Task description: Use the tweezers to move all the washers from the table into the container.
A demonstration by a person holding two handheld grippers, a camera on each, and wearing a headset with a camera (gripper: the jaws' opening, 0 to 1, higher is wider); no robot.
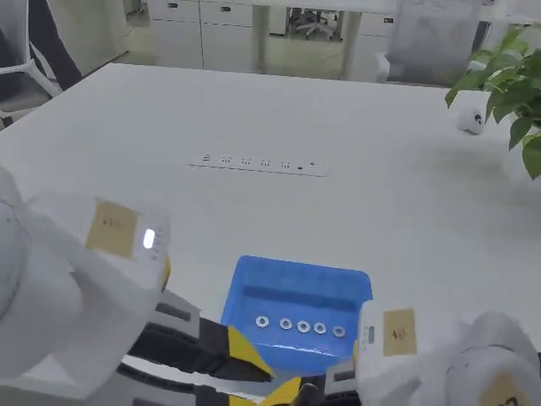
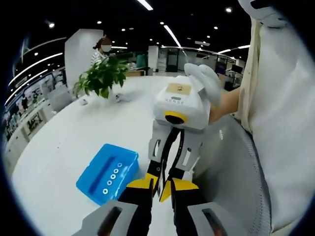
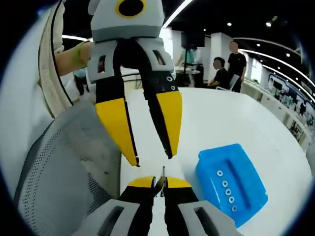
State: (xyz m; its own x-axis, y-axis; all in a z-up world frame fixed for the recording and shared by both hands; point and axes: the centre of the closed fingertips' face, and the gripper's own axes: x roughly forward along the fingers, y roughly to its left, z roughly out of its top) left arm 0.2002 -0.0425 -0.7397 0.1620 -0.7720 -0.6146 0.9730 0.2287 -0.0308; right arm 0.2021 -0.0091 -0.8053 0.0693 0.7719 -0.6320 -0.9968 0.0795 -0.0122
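Setting: open office, white counter (image 1: 380,211).
Washers (image 1: 303,326): five in a row inside the blue container (image 1: 254,288).
Right gripper (image 3: 160,184): fingers pinching tweezers (image 3: 163,176).
Left gripper (image 3: 152,160): fingers spread.
Technique: probably check the counter for strays, tweezers gripped firmly.

Broad white table (image 1: 406,211), leafy plant (image 1: 507,76) at its far corner, pale cabinets (image 1: 203,34) behind, ceiling strip lights (image 2: 172,35) overhead.

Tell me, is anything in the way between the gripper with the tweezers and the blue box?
Nothing visible is. Bare table lies between the right gripper, shut on the tweezers, and the blue container. The open left gripper faces it, off that path.
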